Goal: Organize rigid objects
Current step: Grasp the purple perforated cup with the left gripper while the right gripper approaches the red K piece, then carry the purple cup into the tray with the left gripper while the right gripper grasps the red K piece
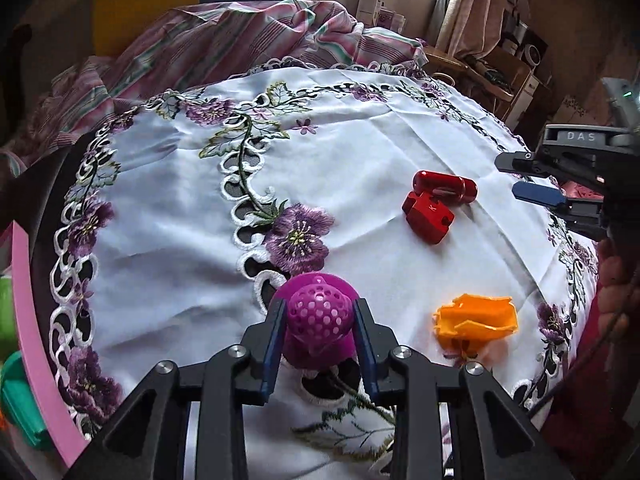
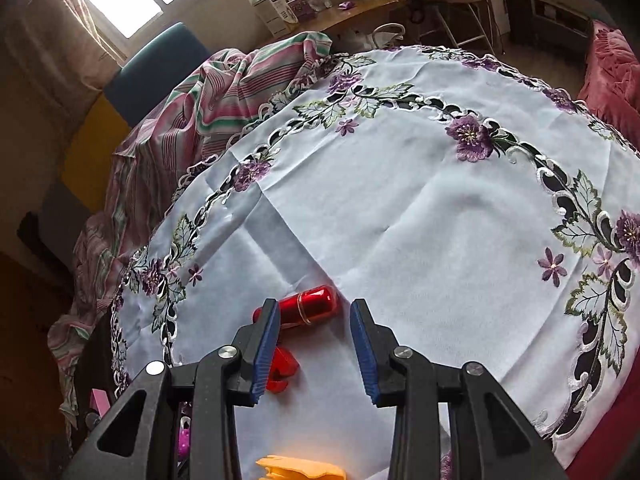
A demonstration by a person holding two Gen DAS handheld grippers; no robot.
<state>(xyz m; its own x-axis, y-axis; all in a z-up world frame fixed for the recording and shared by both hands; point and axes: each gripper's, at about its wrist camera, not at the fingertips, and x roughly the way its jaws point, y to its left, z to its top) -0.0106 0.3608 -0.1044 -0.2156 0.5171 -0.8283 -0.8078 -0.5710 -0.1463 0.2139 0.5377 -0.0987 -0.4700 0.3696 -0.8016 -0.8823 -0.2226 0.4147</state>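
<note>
My left gripper (image 1: 319, 322) is shut on a purple perforated plastic piece (image 1: 319, 316) near the front of the white embroidered tablecloth (image 1: 360, 140). A red metal part (image 1: 438, 204) with a cylinder on top lies right of centre. An orange plastic piece (image 1: 476, 320) lies at the front right. My right gripper (image 2: 314, 330) is open above the red part (image 2: 310, 304), which sits between and just past its fingers. The right gripper also shows in the left wrist view (image 1: 528, 176), to the right of the red part. The orange piece (image 2: 300, 468) shows at the bottom edge.
A pink-rimmed container (image 1: 36, 328) with green items stands at the left edge. A striped cloth (image 1: 224, 40) is bunched at the table's far side by a blue chair (image 2: 156, 68). A wooden shelf with boxes (image 2: 304, 8) and a red cushion (image 2: 612, 80) lie beyond.
</note>
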